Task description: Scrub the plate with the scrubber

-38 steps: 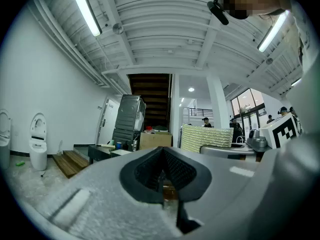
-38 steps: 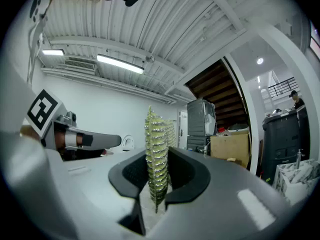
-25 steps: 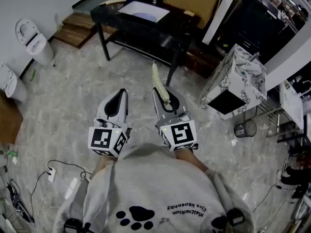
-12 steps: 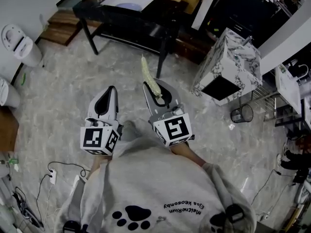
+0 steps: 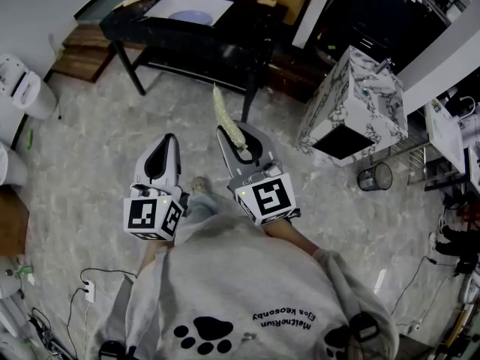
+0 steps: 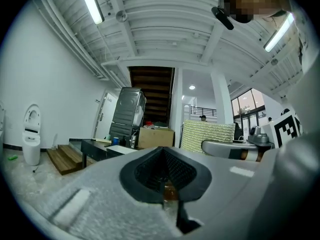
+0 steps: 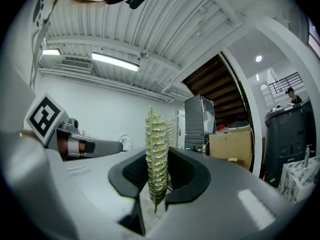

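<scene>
Right claw is clamped on just one end of the scrubber, and left claw is pinched together on nothing. Plate sits well off at 12 o'clock on the worktop. My worry: the scrubber folds or slips under pressure, and the loose plate skids.

The only lettering is on the person's grey sweatshirt, behind both grippers. It is two short lines of dark print, behind the right gripper. The lines are upside down in the head view and too small to read with certainty. A black paw print, a sign without words, sits behind the gap between the grippers. The marker cubes at the rear of the left gripper and the right gripper bear black-and-white square patterns, with no letters or numbers.
</scene>
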`<state>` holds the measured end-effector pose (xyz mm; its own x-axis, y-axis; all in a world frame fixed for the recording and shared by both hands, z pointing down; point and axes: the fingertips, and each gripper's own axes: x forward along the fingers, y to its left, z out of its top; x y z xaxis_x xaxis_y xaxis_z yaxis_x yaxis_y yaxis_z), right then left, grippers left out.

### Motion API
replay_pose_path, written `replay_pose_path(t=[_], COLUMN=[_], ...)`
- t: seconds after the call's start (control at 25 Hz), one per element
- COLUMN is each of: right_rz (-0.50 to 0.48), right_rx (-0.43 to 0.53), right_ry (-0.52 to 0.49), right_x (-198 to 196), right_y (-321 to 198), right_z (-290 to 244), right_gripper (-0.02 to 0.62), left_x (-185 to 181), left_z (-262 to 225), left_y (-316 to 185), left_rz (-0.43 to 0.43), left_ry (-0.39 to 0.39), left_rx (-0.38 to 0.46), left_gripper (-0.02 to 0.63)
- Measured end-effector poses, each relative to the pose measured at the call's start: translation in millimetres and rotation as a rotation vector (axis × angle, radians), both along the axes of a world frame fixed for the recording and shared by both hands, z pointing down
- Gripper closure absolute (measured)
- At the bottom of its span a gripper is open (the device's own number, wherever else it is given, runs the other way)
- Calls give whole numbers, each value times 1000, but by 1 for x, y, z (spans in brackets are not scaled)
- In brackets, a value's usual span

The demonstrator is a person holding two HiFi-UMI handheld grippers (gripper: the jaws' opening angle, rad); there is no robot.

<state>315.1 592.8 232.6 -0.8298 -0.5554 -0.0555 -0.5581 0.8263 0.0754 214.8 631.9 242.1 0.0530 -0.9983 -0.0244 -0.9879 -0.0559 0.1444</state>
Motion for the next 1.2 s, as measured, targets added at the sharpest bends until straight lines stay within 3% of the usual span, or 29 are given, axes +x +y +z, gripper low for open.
replay_pose_path(t=[0.36, 0.76, 1.2], right_rz=[58, 132, 143], right_rx=[-4, -16, -33], right_ry=[16, 18, 30], right_x=[-63, -102, -142], right_y=[-91, -166, -216], right_z=[0, 11, 22], right_gripper=[523, 523, 523], left_x=[-65, -107, -146], left_z=[-5, 6, 16], left_y=[-100, -179, -228], left_rz=[61, 124, 130], left_ry=[10, 11, 15], left_rx=[8, -2, -19], left_gripper=[603, 603, 603])
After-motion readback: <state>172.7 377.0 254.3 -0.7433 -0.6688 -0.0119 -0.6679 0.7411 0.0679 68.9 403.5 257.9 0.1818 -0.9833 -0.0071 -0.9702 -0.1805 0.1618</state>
